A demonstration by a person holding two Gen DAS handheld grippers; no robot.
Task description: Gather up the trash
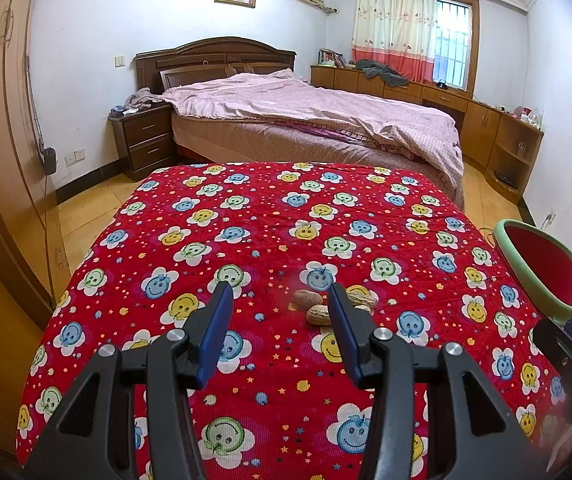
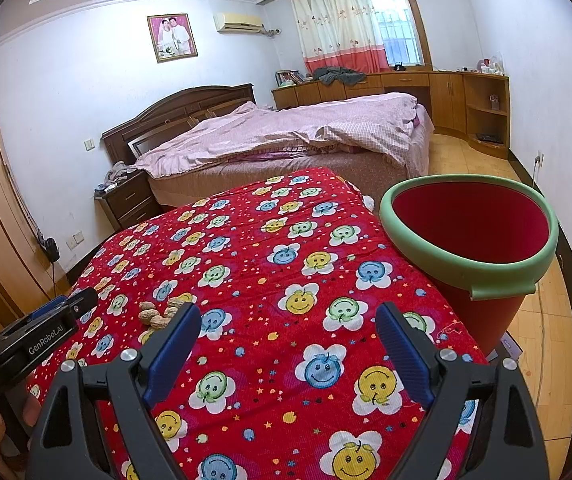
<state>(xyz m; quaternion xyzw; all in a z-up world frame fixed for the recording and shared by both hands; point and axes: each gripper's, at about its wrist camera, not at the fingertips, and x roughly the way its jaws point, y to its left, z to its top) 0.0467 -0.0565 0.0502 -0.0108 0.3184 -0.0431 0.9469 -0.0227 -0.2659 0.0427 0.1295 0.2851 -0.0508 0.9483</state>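
Blue-padded left hand-held gripper (image 1: pixel 280 300) half-open, empty, above peanuts (image 1: pixel 332 306)

I see both views evenly lit by daylight from the curtained window (image 1: pixel 450 36), which blows out slightly. Shadows stay soft. Fisheye bending curves the walls, black vignette fills the corners, and everything up close stays fairly sharp.

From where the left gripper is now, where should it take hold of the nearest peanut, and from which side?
Grip the nearest peanut across its narrow waist, coming from above. It lies flat on the red flowered cloth, long axis left to right, so fingers go in front and behind. Other shells touch its far side, so the far finger has little room. The left gripper is open, empty, and close already.
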